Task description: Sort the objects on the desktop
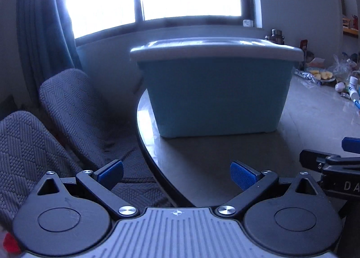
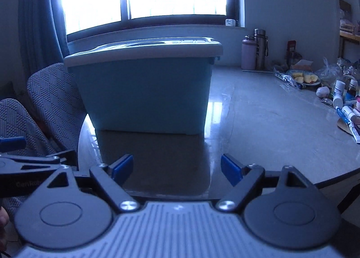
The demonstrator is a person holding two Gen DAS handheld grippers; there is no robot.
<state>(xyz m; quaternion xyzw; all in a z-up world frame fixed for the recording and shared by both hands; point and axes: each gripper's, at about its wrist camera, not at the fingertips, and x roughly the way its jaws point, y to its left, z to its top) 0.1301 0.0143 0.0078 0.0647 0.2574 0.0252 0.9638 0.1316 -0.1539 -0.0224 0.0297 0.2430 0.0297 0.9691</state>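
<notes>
A light blue storage box point(image 1: 216, 94) with a pale grey lid point(image 1: 216, 50) stands on the glossy round table point(image 1: 315, 123), close to its left rim. The box point(image 2: 144, 96) fills the middle of the right wrist view too. My left gripper point(image 1: 176, 173) hangs open before the box, over the table's edge, with nothing between its blue pads. My right gripper point(image 2: 176, 168) is open as well, low over the tabletop in front of the box, holding nothing. Several small bottles and tubes point(image 2: 346, 109) lie at the table's right side.
Two chairs with dark knitted covers point(image 1: 72, 109) stand left of the table. A plate of cut fruit point(image 2: 303, 78), plastic bags and two flasks point(image 2: 254, 51) sit at the back right. A window and a curtain point(image 1: 45, 22) are behind the box.
</notes>
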